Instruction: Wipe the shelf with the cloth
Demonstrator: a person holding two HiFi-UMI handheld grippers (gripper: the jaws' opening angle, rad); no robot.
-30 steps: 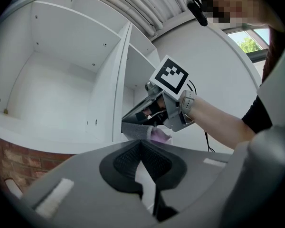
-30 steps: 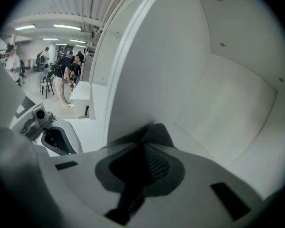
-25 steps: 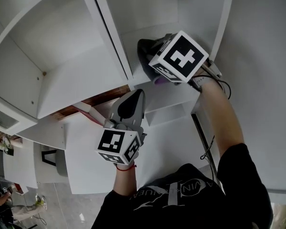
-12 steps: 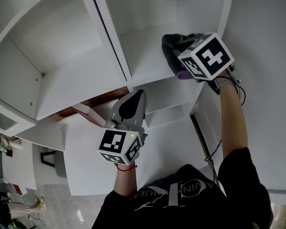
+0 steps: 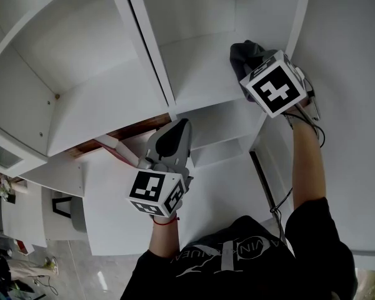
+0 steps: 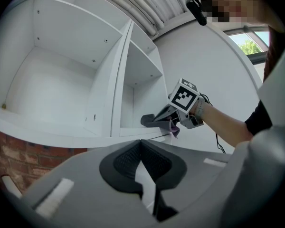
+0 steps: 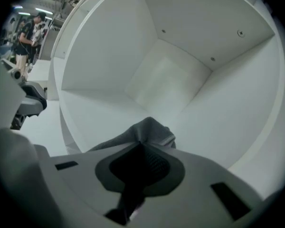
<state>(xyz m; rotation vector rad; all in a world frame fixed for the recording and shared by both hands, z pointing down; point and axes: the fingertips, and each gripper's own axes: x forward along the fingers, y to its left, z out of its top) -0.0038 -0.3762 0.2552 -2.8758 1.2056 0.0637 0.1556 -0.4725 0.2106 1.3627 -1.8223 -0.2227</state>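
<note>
With my right tool (image 7: 141,145) clamped on the grey cloth (image 7: 151,129) at the shelf's (image 7: 97,112) right edge, I'd press it flat and sweep overlapping strokes toward the back corner (left tool (image 6: 141,145) closed on nothing).

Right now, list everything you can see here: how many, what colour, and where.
shelf unit: one, white, open compartments, fills most of the head view
cloth: one, grey, on the shelf board of the right compartment, near its right wall
brick patch: one, red-brown, below the shelf board at the left
cable: one, black, hangs by the right forearm
wrist band: one, red, on the left wrist
shirt: one, black, bottom of the head view
left hand-held gripper: one, grey with a marker cube, shut and empty, in front of the shelf
right hand-held gripper: one, grey with a marker cube, shut on the cloth
</note>
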